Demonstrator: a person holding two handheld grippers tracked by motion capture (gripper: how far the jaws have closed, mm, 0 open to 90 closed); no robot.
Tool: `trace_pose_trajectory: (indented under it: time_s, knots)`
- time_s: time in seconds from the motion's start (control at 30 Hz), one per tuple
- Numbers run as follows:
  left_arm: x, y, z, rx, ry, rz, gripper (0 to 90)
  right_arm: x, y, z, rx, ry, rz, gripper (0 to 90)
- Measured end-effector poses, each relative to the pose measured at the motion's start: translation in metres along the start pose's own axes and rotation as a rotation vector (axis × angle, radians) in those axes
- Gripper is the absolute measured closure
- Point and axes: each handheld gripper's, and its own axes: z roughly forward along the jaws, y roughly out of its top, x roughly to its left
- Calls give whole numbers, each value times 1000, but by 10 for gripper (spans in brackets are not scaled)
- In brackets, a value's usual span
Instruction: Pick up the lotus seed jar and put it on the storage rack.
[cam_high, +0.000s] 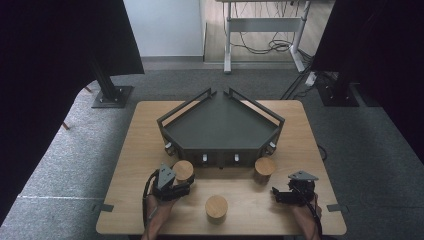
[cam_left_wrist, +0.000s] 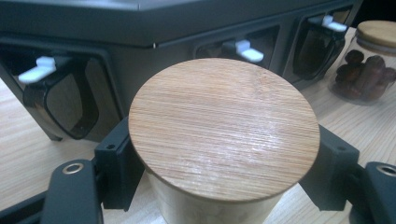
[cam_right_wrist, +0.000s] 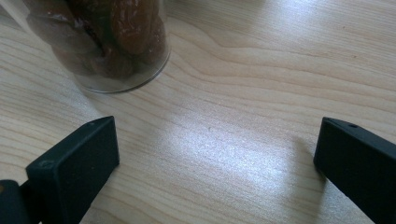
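The left claw (cam_high: 181, 186) reaches forward low over the counter (cam_high: 135, 165), clamped around a bamboo-lidded jar (cam_left_wrist: 224, 128) beside the dark tray (cam_high: 220, 125). The right claw (cam_right_wrist: 217, 161) rests wide apart.

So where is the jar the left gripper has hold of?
In the high view the bamboo-lidded jar stands on the table's left side, just before the dark tray's front-left corner, clamped between the jaws of the left gripper.
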Motion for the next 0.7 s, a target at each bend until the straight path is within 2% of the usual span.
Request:
trace_pose_trajectory:
  time_s: [0.27,0.7]
  knots:
    - [0,8,-3,-6,1,6,255,0,0,0,0,-1,1,0]
    - [7,23,-11,-21,2,2,255,0,0,0,0,-1,1,0]
